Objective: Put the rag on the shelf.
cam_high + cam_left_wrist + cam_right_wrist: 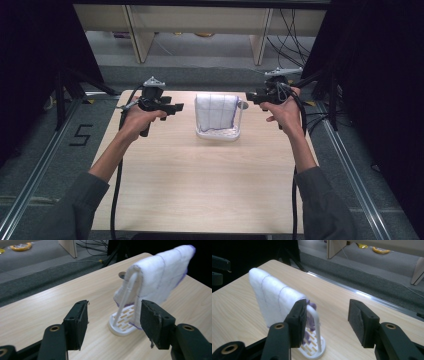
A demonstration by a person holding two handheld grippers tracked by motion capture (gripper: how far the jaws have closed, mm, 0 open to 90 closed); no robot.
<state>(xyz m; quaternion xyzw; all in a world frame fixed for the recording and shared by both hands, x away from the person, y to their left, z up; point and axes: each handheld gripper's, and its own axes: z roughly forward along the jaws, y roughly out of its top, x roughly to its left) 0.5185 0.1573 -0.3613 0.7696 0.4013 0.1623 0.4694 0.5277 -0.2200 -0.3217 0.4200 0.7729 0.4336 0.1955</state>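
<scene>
Your forearms enter the high view low down, left claw (172, 107) and right claw (251, 97) flanking the white cloth (216, 112) draped over a rack (218, 133) mid-bench (200, 180). Left gripper view: jaws apart, empty, cloth (160, 277) beyond. Right gripper view: jaws apart, gripping nothing, cloth (272, 302) behind the left pad.

grey sleeves (75, 210), black grippers with brass-ringed screw holes, grey three-cornered top plates, black cables trailing
</scene>
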